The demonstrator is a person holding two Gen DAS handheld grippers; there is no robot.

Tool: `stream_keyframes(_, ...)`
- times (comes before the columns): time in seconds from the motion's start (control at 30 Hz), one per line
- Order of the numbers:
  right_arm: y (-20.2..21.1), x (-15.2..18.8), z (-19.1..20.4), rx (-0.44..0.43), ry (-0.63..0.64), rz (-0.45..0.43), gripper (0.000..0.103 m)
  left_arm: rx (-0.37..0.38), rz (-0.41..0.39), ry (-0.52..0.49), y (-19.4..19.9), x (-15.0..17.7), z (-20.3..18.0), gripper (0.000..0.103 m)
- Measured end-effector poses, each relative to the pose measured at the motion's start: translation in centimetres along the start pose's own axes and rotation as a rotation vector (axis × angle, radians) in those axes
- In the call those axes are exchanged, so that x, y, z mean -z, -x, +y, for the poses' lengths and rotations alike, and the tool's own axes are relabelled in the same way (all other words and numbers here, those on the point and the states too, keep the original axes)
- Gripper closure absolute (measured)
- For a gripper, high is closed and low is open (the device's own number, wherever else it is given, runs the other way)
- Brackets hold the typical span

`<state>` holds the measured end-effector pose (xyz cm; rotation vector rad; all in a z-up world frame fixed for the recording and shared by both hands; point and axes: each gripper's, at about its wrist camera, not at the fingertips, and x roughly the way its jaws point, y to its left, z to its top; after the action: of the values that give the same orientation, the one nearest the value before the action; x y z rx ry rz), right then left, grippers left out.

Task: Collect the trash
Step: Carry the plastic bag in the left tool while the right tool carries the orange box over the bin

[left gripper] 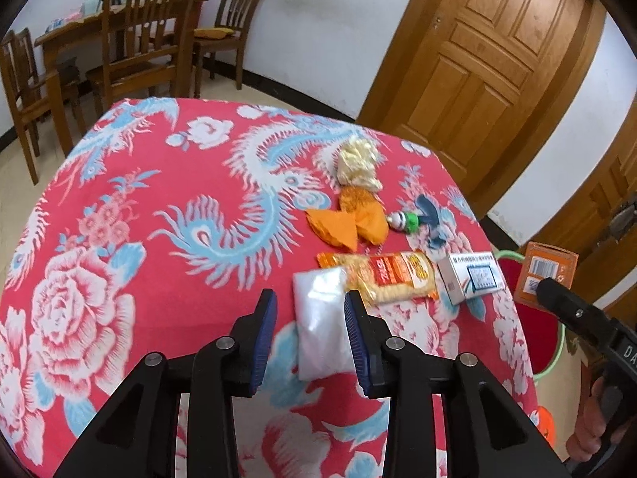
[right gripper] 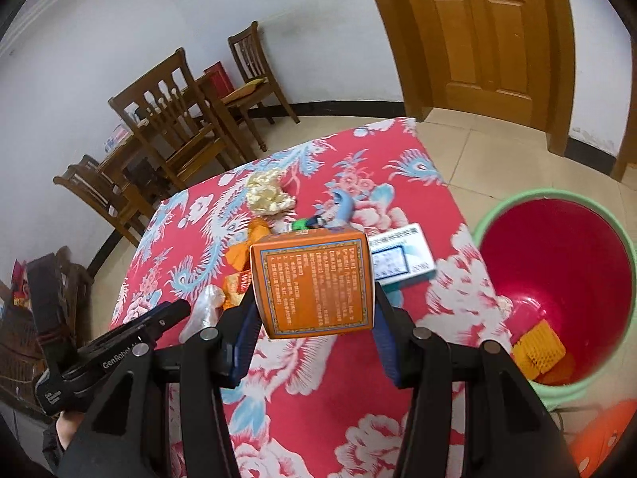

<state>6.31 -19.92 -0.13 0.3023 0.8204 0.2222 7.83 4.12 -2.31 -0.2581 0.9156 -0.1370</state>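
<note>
My right gripper (right gripper: 314, 310) is shut on an orange carton (right gripper: 314, 285) and holds it above the table's right part; the carton also shows in the left wrist view (left gripper: 545, 275). My left gripper (left gripper: 310, 302) is open above a white plastic packet (left gripper: 322, 318). Beyond lie a noodle snack bag (left gripper: 390, 275), a white and blue box (left gripper: 471, 277), orange wrappers (left gripper: 350, 223), a crumpled cream wrapper (left gripper: 358, 161) and a small green-capped bottle (left gripper: 406, 221). A red bin with a green rim (right gripper: 557, 275) stands on the floor to the right of the table, with orange trash inside.
The table carries a red floral cloth (left gripper: 159, 219). Wooden chairs (left gripper: 139, 40) and a wooden table stand at the back left. A wooden door (left gripper: 489, 51) is at the back right. An orange object (right gripper: 605, 434) lies on the floor near the bin.
</note>
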Motion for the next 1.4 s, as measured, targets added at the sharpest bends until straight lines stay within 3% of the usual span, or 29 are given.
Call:
stream_keyframes(0.7,2.8,1.8,-5.6,0.057,-0.139,-0.036,0.049,-0.036,0.036,-0.056,-2.4,1.0,-1.7,0.067)
stream_keyframes(1.03,3.5,2.7,-8.2,0.091,-0.203,-0.047,0.049,0.016,0.009,-0.040,-1.3,0.8,-1.3,0.072)
stream_keyframes(1.4,5.2,3.8,-11.6,0.138,-0.290,-0.082,0.049,0.088,-0.047,-0.098,1.2,-0.1,-5.0,0.072)
